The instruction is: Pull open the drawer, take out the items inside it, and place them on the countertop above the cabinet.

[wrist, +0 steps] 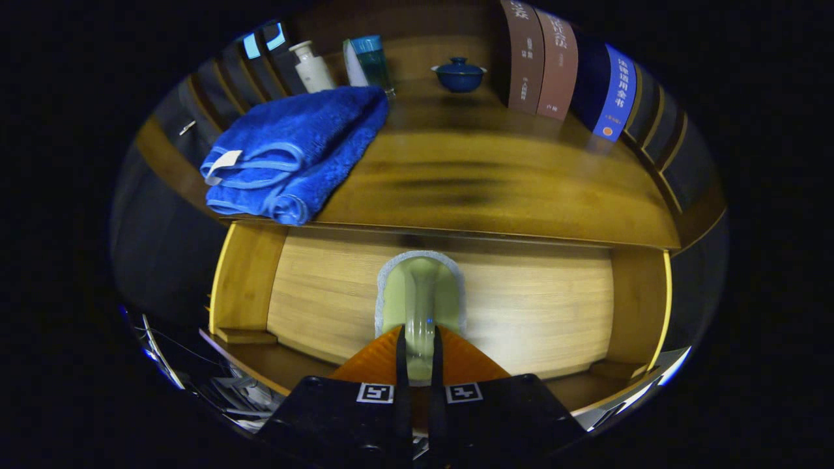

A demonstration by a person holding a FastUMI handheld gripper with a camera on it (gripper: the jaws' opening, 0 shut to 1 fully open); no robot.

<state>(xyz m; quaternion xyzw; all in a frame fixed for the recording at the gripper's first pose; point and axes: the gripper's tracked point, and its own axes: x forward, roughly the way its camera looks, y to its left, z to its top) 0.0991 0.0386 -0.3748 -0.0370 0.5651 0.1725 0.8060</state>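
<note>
My gripper [417, 357] is shut on the arched handle of a pale green brush [420, 293] with a white fuzzy rim. The brush sticks out straight ahead of the fingers [401, 371], its handle pinched between them. Behind it lies the light wooden floor of the open drawer [534, 306], with side walls to the left and right. I cannot tell whether the brush rests on the drawer floor or hangs above it. The wooden countertop [495, 189] runs above the drawer.
A folded blue towel [293, 153] lies on the countertop's left end, overhanging its front edge. Behind it stand a white bottle [313, 65] and a teal cup [373, 58]. A blue lidded bowl [459, 73] and upright books [560, 65] stand at the back right.
</note>
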